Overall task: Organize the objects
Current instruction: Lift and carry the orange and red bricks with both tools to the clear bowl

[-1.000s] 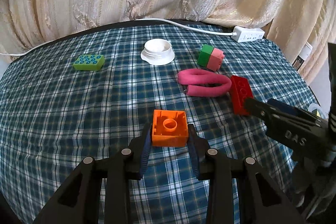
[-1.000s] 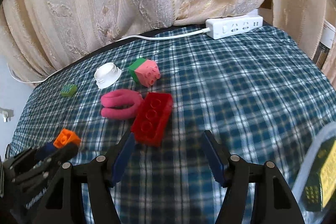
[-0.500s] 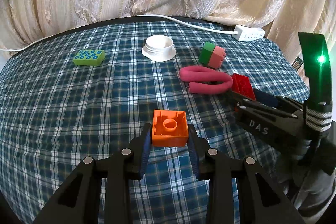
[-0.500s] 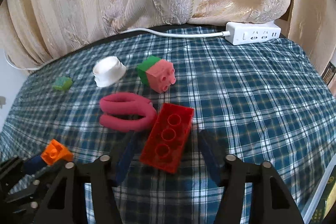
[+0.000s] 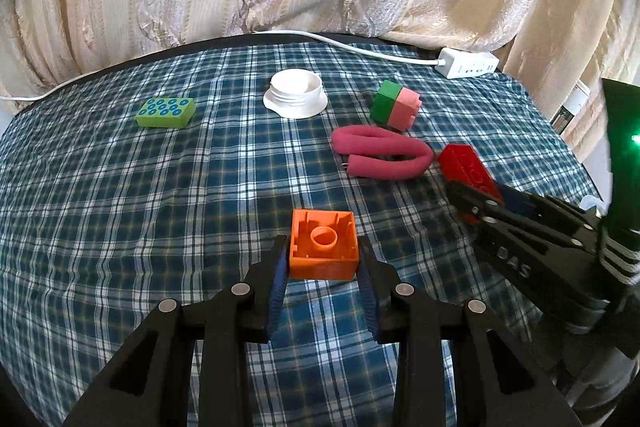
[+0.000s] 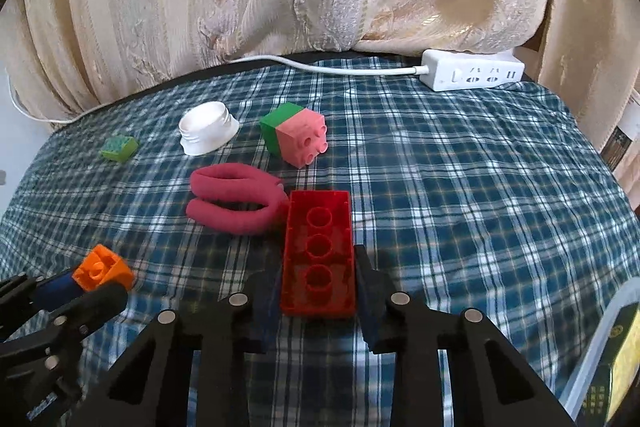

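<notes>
Left gripper (image 5: 323,259) clamped on orange block (image 5: 323,245), right gripper (image 6: 318,287) clamped on red brick (image 6: 318,251), both low over plaid cloth (image 6: 460,187), just beside pink foam loop (image 6: 234,203)

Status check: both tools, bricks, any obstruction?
Left tool shut on orange brick. Right tool shut on red brick. Pink foam loop touching red brick's far corner; watch for snag on lift.
</notes>
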`<state>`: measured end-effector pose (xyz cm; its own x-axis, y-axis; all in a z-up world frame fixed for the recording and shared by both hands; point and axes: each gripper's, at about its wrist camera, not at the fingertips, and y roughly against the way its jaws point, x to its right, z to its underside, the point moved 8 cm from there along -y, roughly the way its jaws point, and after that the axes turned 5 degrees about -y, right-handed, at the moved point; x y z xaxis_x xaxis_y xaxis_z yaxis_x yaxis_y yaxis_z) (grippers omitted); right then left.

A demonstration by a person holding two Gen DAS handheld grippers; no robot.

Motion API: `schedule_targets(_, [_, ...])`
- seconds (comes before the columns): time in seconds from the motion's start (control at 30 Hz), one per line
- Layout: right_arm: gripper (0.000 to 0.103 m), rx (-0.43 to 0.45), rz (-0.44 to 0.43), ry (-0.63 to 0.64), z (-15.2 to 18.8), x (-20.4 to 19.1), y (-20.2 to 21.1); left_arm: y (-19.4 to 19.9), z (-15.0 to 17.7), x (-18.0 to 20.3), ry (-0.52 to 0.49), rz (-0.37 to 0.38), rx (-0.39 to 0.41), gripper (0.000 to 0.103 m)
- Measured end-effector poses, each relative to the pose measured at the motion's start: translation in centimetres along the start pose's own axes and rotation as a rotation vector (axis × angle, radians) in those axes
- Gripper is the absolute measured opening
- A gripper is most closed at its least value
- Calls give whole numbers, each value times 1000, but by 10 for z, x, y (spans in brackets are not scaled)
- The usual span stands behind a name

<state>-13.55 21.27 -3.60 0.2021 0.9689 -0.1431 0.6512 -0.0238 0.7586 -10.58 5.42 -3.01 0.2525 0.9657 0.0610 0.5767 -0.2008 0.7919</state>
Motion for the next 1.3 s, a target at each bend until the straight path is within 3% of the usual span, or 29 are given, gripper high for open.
schedule_targets(0.7, [33,97,-40,-62,28,7,83,17,0,27,-64,55,30,34])
schedule_targets(1.3, [33,184,65,-208,63,81,160,35,5,64,-148,105,66,34])
